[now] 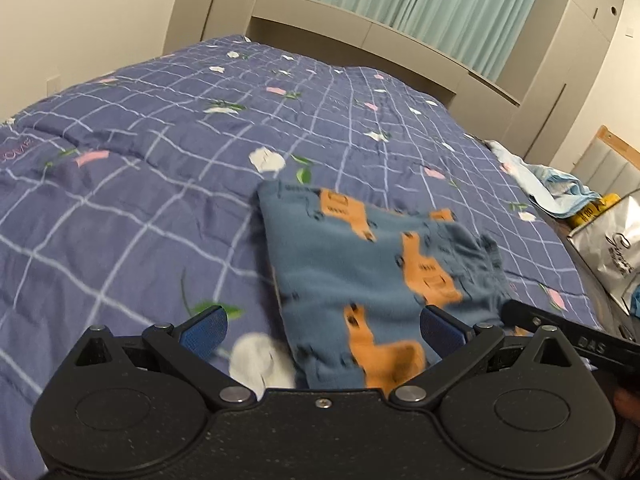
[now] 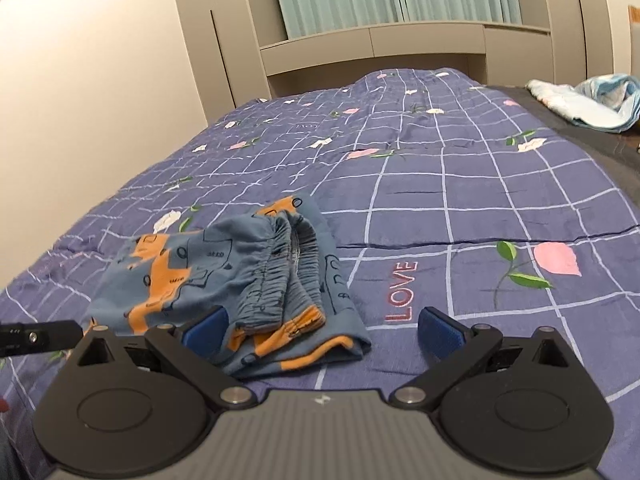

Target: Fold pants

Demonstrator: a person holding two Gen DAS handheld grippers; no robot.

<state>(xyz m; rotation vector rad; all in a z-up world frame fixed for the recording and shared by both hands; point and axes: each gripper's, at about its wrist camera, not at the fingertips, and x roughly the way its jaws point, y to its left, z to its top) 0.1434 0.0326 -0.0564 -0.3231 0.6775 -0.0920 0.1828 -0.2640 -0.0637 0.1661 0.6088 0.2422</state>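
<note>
Here the near end of the pants [image 1: 372, 280] is hidden behind the left gripper [image 1: 322, 326]; the pants are blue with orange shapes, folded small on the bed [image 2: 460, 184]; both the left and the right gripper [image 2: 322, 326] have fingers spread wide, holding nothing.

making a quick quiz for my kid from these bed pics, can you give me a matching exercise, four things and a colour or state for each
Things:
1. folded truck-print fleece pants
2. checked floral quilt
3. crumpled cloth at the bed's edge
4. stitched word LOVE

Descriptions:
A. purple with white grid lines
B. pink-red letters
C. blue with orange shapes
D. pale blue and white

Pairs: 1-C, 2-A, 3-D, 4-B
</note>
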